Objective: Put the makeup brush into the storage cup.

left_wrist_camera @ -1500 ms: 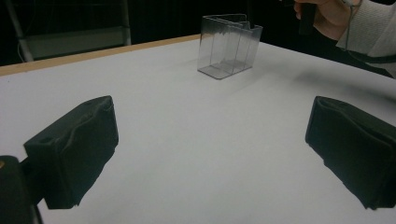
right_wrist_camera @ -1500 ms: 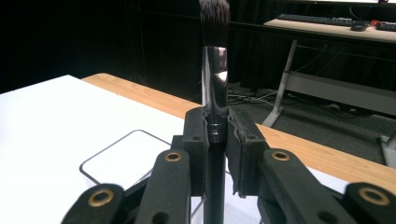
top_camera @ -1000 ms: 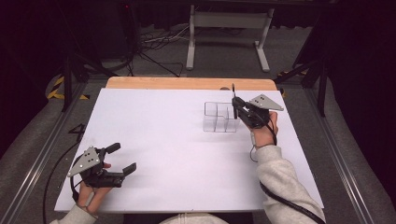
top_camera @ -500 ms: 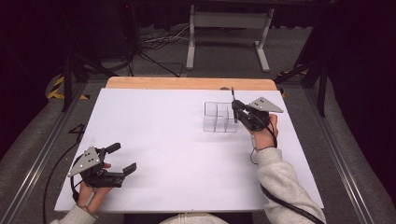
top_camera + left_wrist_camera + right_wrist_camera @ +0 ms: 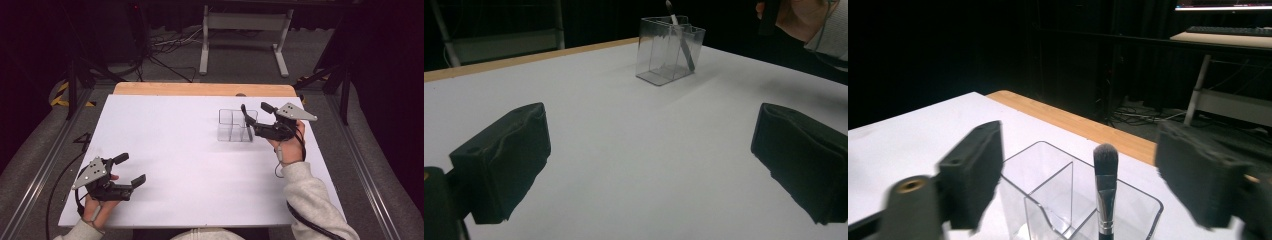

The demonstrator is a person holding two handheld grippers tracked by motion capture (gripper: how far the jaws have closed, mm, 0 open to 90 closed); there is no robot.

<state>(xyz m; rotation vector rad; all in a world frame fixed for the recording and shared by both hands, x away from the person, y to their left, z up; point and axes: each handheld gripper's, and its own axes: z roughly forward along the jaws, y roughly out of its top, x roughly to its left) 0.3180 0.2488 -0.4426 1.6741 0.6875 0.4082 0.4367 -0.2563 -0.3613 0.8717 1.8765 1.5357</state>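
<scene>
Over toward the far right corner of the white surface (image 5: 190,150) stands a clear plastic organizer (image 5: 236,125), split into compartments, and a makeup brush (image 5: 1105,195) stands in it, bristles up and handle down. Seen from the right gripper view, the brush sits in the compartment on the right of the clear divider, leaning only slightly, its dark rounded bristle head above the rim and its silver ferrule below it. From the left gripper view, the brush shows as a thin slanted line through the organizer's clear wall.

Just beside the organizer's right side, the right gripper (image 5: 254,116) is held above the surface, jaws spread wide and holding nothing; in its own view the two black jaws flank the brush without touching it.

Well apart from all this, the left gripper (image 5: 131,169) rests near the near left corner of the surface, held in the person's left hand. Its jaws are also spread wide with nothing between them but bare white surface, and they point toward the organizer.
</scene>
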